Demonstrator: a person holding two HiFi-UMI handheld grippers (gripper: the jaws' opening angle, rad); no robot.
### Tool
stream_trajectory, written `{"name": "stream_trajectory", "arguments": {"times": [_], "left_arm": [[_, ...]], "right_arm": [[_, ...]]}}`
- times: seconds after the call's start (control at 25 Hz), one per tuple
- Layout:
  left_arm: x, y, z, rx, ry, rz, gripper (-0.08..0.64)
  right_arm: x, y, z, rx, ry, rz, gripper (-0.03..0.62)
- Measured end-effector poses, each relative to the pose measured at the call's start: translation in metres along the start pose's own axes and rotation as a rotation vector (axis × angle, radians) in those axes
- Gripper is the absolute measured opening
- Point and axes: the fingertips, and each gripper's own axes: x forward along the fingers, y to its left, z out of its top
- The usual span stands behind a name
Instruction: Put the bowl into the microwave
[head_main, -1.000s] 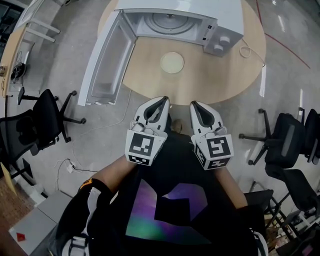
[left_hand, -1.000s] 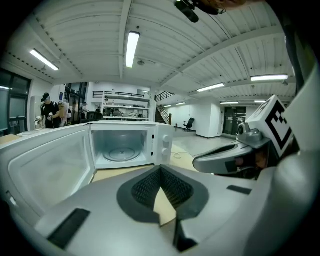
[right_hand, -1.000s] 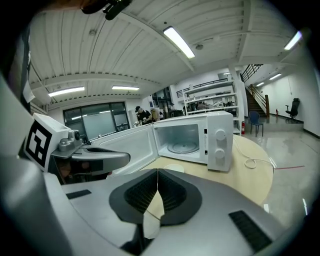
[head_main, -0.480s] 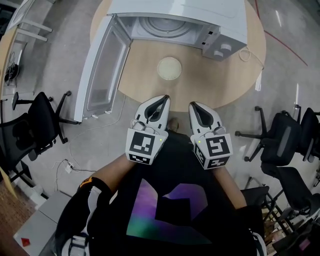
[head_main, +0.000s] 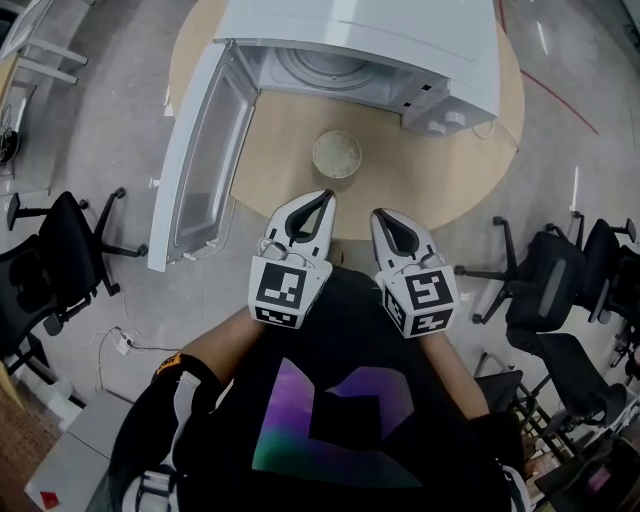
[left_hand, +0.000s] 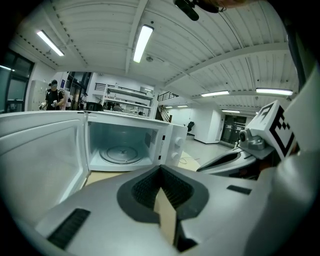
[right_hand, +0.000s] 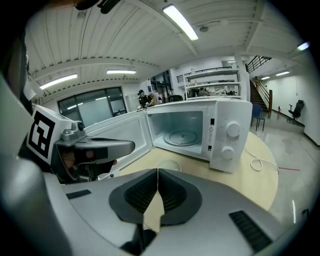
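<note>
The bowl (head_main: 336, 153) sits on the round table (head_main: 450, 175) at upper centre, just in front of the open microwave (head_main: 360, 30), whose door (head_main: 198, 150) swings out to the left. The bowl looks empty, though it is too small to be sure. At centre frame, the left gripper (head_main: 322, 197) and right gripper (head_main: 381, 216) hang side by side, each with its jaws closed tip to tip on nothing.

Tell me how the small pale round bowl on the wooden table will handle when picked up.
The small pale round bowl looks shallow, so probably light. Its low, wide shape seems unlikely to tip; its smooth rim may slip.
</note>
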Motion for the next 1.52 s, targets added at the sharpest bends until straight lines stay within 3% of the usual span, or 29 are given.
{"name": "stream_trajectory", "arguments": {"times": [0.68, 1.08, 1.52], "left_arm": [[0.017, 0.067, 0.014, -0.061, -0.041, -0.025, 0.046], [0.024, 0.080, 0.012, -0.061, -0.022, -0.016, 0.046], [0.041, 0.091, 0.006, -0.069, 0.026, 0.066, 0.046]], "right_arm": [[0.055, 0.002, 0.022, -0.033, 0.129, -0.037, 0.017], [0.069, -0.009, 0.024, 0.033, 0.132, -0.047, 0.017], [0.098, -0.028, 0.012, 0.097, 0.212, 0.059, 0.017]]}}
